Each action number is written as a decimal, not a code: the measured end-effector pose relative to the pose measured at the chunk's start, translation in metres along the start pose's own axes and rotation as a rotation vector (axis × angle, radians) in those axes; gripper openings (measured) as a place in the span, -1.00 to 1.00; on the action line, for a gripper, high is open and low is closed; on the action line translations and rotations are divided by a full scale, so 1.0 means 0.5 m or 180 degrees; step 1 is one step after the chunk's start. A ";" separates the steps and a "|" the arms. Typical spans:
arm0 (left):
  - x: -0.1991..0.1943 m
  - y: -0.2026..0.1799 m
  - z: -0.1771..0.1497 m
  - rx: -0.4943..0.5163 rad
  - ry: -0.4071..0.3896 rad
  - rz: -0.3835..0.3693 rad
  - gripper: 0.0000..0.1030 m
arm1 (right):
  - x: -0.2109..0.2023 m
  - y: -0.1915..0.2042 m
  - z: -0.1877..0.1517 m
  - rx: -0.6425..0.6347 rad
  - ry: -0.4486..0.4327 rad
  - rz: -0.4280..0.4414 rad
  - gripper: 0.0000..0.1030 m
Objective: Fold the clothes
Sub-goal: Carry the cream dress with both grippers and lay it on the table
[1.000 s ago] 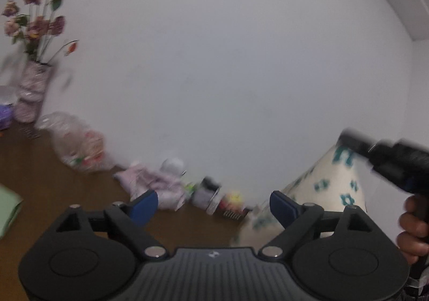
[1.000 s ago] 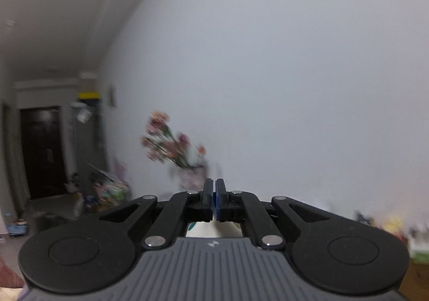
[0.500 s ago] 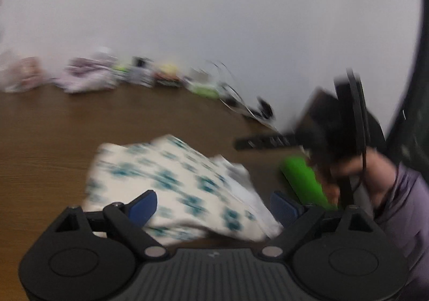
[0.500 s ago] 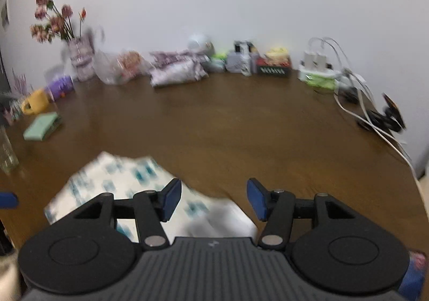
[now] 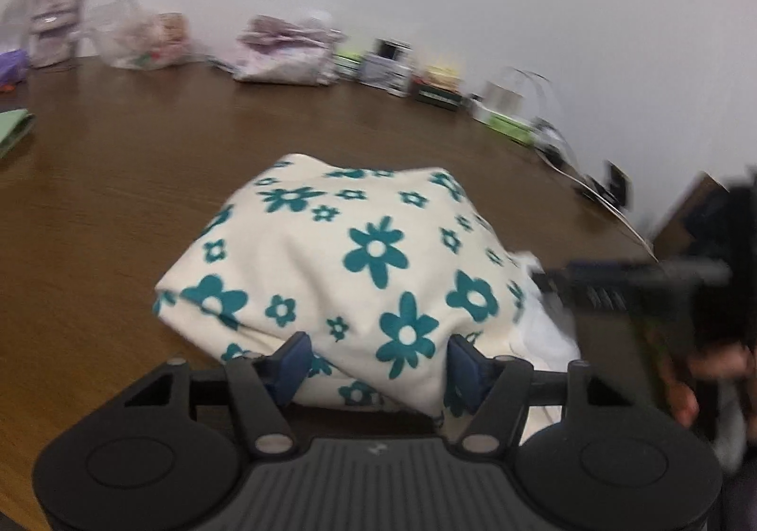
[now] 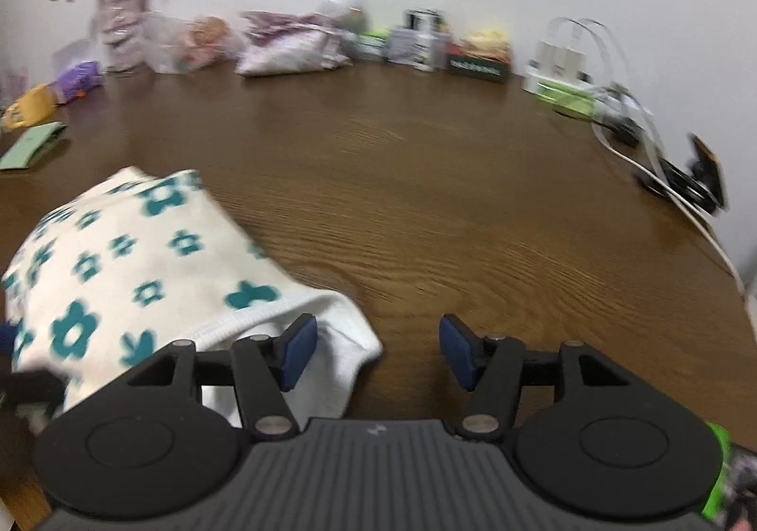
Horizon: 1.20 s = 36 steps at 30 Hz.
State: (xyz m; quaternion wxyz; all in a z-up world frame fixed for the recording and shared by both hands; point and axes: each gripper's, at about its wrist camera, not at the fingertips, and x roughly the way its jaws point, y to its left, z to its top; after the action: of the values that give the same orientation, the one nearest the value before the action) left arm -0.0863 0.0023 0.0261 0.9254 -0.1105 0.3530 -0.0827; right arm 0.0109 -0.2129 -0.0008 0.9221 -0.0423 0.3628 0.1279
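While the cream garment with teal flowers (image 5: 359,266) lies in a loose heap on the brown wooden surface (image 5: 118,181), near the edge closest to the person, both grippers point down toward it. The left gripper (image 5: 376,363) has its jaws closing, and the near fold of the cloth sits between the two blue pads; I cannot tell if the pads already press on it, so I judge that it is only about to take hold. The right gripper (image 6: 374,353) has its jaws opening, and between them I see only bare wood, while the white hem of the garment (image 6: 142,275) lies just beside its left pad. In the left wrist view this gripper shows as a dark blurred shape at the right of the heap, with the person's hand (image 5: 690,389) behind it. I think the cloth is set down here so that it can be spread flat before any fold, because it is still bunched and no clean edge is laid out. Along the wall stand a vase with flowers (image 6: 118,34), some bags and boxes, and white cables (image 6: 662,138), all well apart from the garment, so the middle of the surface gives room for the work.
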 end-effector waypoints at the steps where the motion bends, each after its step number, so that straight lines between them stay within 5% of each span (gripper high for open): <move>1: 0.003 0.008 0.013 -0.0062 0.0012 0.0019 0.20 | 0.002 0.009 0.000 -0.0012 -0.0004 0.0067 0.15; 2: 0.007 0.015 0.025 -0.0106 0.0017 0.0033 0.20 | 0.000 0.015 -0.001 -0.0007 -0.0012 0.0125 0.10; 4: 0.021 0.028 0.043 -0.0121 -0.0012 0.0048 0.20 | -0.010 0.027 -0.005 0.0004 -0.0025 0.0230 -0.55; 6: 0.044 0.032 0.064 -0.0038 -0.0077 0.0134 0.20 | -0.022 0.045 -0.015 0.0055 -0.0046 0.0303 -0.83; 12: 0.134 0.045 0.138 0.0120 -0.0060 0.0271 0.22 | -0.059 0.112 -0.049 0.0171 -0.0114 0.0507 -0.87; 15: 0.113 0.051 0.143 0.0115 -0.0108 0.0351 0.21 | -0.071 0.150 -0.055 0.0131 -0.0150 0.0645 -0.87; 17: 0.081 0.055 0.135 0.0120 -0.0169 0.0320 0.38 | -0.080 0.164 -0.055 0.0122 -0.0180 0.0724 -0.86; 20: 0.030 0.048 0.100 0.0316 -0.0250 0.0200 0.55 | -0.098 0.150 -0.055 0.0168 -0.0257 0.0666 -0.71; 22: 0.004 0.029 0.065 0.0557 -0.0295 0.0164 0.60 | -0.109 0.131 -0.057 0.0234 -0.0322 0.0539 -0.18; 27: -0.018 -0.027 -0.001 0.0843 -0.0251 -0.0035 0.66 | -0.114 0.078 -0.061 0.0547 -0.0496 0.0334 0.51; 36: 0.014 -0.050 -0.048 0.0980 -0.0090 0.0218 0.66 | -0.094 0.047 -0.079 0.0707 -0.0500 0.0262 0.57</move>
State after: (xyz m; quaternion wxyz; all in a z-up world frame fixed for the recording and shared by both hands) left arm -0.0989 -0.0270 0.0109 0.9386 0.0437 0.3266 -0.1026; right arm -0.0546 -0.2068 0.0026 0.9406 0.0850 0.3028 0.1276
